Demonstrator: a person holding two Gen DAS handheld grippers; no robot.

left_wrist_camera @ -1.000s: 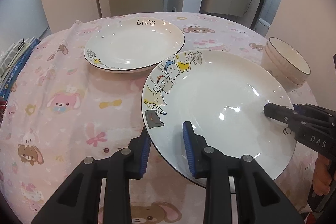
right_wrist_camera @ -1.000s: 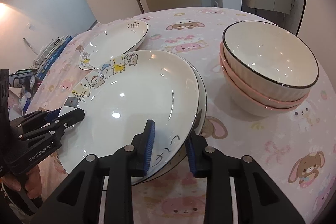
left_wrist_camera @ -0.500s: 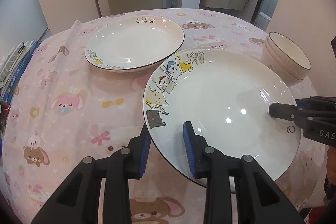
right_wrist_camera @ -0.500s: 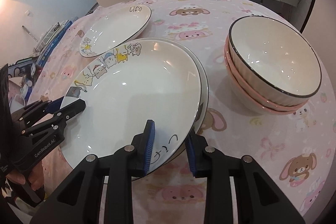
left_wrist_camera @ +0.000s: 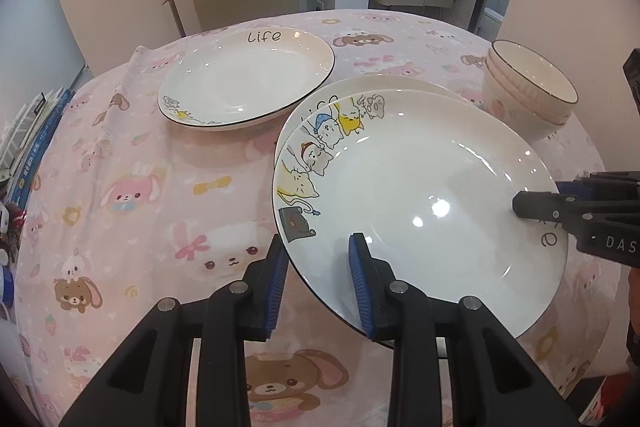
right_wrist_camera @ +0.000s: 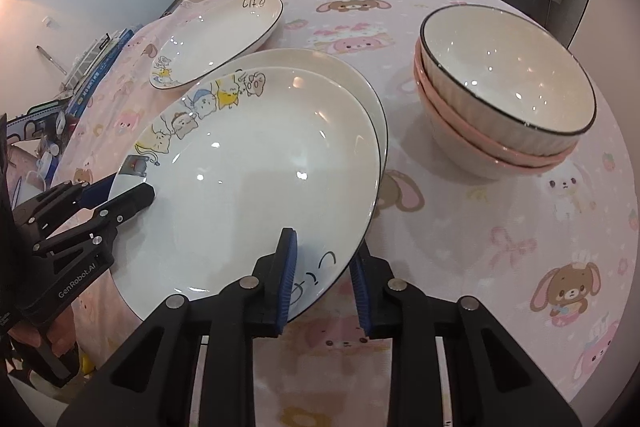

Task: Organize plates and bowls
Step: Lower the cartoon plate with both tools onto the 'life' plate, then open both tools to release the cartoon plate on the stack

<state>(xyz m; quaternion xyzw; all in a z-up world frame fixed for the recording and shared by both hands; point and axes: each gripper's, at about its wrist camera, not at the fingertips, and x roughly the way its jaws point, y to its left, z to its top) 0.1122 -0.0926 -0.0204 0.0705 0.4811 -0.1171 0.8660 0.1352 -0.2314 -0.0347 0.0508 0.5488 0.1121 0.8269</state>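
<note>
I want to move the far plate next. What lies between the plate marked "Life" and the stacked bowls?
In the right wrist view, only bare pink cartoon tablecloth lies between the Life plate and the stacked bowls; the held plate sits nearer the camera.

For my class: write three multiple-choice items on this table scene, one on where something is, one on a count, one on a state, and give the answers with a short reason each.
1. Where is the plate marked "Life"?
A. alone on the tablecloth beyond the held plate
B. inside the bowls
C. under the held plate

2. How many bowls are in the stack of bowls?
A. one
B. three
C. five

3. How is the cat plate held?
A. by neither gripper
B. by the left gripper alone
C. by both grippers at opposite rims

Answers: 1 A, it lies apart, nothing on it. 2 B, three rims show. 3 C, the left gripper and the right gripper each straddle its rim.
</note>
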